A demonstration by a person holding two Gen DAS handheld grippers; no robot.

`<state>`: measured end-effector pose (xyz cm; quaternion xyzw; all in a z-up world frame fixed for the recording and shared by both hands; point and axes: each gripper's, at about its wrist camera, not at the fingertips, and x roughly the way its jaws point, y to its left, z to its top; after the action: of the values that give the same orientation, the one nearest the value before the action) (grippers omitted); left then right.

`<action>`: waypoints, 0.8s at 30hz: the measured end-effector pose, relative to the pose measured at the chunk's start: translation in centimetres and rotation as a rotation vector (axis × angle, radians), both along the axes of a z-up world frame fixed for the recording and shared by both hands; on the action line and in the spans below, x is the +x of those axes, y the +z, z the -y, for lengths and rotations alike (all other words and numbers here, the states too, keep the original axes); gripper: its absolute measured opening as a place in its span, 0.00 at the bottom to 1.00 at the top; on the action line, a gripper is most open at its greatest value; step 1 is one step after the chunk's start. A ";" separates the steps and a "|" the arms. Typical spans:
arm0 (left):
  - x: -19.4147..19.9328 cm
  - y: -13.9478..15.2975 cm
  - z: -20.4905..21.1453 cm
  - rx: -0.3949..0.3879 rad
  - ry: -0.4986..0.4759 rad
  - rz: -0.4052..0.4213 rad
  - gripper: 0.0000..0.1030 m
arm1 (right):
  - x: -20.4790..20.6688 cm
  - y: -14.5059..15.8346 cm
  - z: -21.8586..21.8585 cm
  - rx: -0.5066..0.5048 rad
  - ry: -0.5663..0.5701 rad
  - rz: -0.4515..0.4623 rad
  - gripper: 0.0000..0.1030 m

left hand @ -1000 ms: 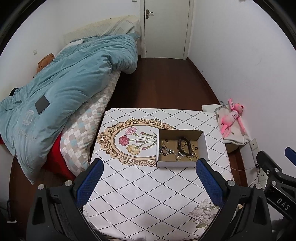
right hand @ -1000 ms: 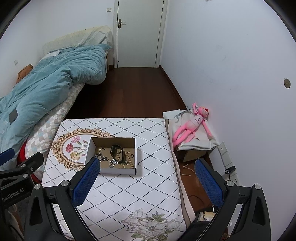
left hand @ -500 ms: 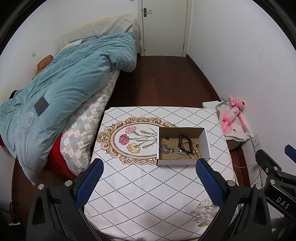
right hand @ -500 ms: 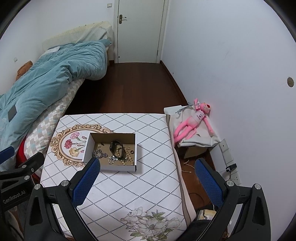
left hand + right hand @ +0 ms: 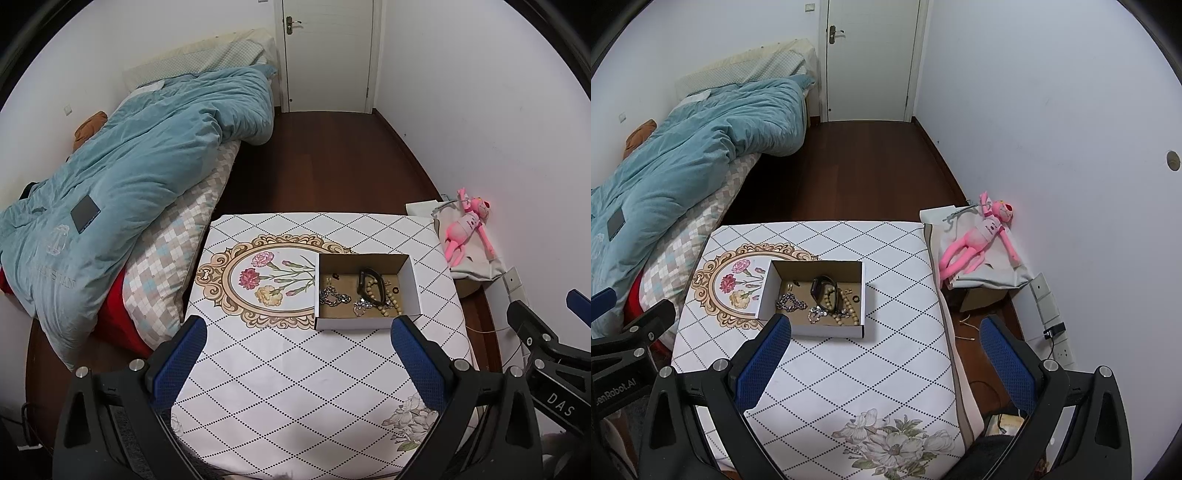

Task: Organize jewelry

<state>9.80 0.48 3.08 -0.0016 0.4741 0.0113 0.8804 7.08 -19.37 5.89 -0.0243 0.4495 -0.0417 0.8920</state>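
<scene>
A shallow white cardboard box (image 5: 408,272) (image 5: 764,291) sits on a table with a diamond-patterned cloth (image 5: 288,384) (image 5: 871,369). In it lie a silver chain (image 5: 333,296) (image 5: 790,302), a black band (image 5: 365,286) (image 5: 818,290), a beige bead string (image 5: 388,306) (image 5: 846,314) and small pieces. My left gripper (image 5: 299,358) is open and empty, held above the table's near side, short of the box. My right gripper (image 5: 884,356) is open and empty, near and right of the box.
A bed with a teal duvet (image 5: 140,162) (image 5: 683,155) lies to the table's left. A pink plush toy (image 5: 465,229) (image 5: 979,240) lies on a bag right of the table by the white wall. A dark wood floor (image 5: 325,162) leads to a closed door (image 5: 328,55).
Both grippers have drawn a little closer to the table, so the box sits lower and larger in each view. Both stay open and empty.
</scene>
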 end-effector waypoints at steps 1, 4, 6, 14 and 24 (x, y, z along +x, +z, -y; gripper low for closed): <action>0.0 0.0 0.0 0.002 0.001 0.001 0.99 | 0.0 0.0 0.0 0.000 -0.001 -0.001 1.00; 0.0 0.0 0.0 0.001 0.000 -0.001 0.99 | 0.0 0.0 0.1 0.000 -0.001 -0.001 1.00; 0.0 0.0 0.0 0.003 0.000 0.000 0.99 | 0.0 -0.1 0.1 -0.003 -0.001 -0.002 1.00; -0.1 0.0 -0.1 0.001 -0.002 -0.008 0.99 | 0.0 -0.2 0.1 -0.007 0.000 -0.008 1.00; -0.1 -0.3 -0.2 0.000 -0.003 -0.012 0.99 | 0.2 -0.8 -0.2 -0.010 0.008 -0.034 1.00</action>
<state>9.70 0.64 2.78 -0.0008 0.4792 0.0103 0.8777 7.29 -19.20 5.14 -0.0315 0.4642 -0.0399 0.8843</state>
